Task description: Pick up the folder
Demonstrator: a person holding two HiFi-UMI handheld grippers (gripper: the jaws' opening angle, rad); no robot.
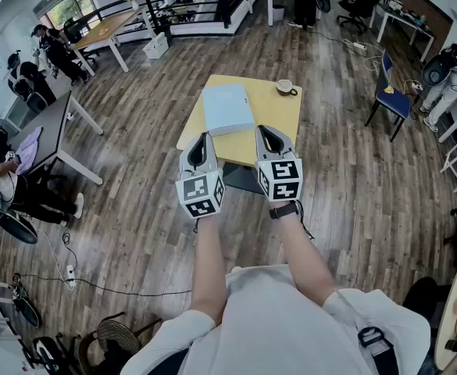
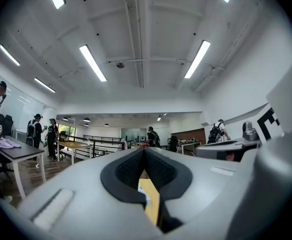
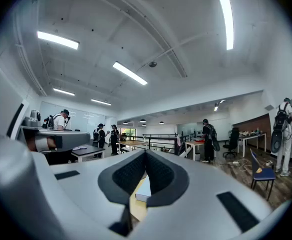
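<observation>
So both tongs are shut tight here, jaws pressed together with nothing pinched in either one. The left gripper [image 1: 205,139] and right gripper [image 1: 264,131] sit side by side, held out level in front of the person, right at the near edge of a small yellow table [image 1: 279,114]. The folder [image 1: 226,108], a pale blue-grey one, lies flat and closed on that table, a bit left of the middle, with its near edge close to the table's near edge. It's just past the tips of both grippers and roughly between them, and neither one is touching it. From the right gripper view you can catch a slice of the folder through the gap under the closed jaws, and the left gripper view shows mostly a strip of yellow tabletop there. There's also a cup [image 1: 285,87] on the far right part of the table, well apart from the folder. A blue chair [image 1: 390,94] stands off to the right on the wood floor [image 1: 134,209].
</observation>
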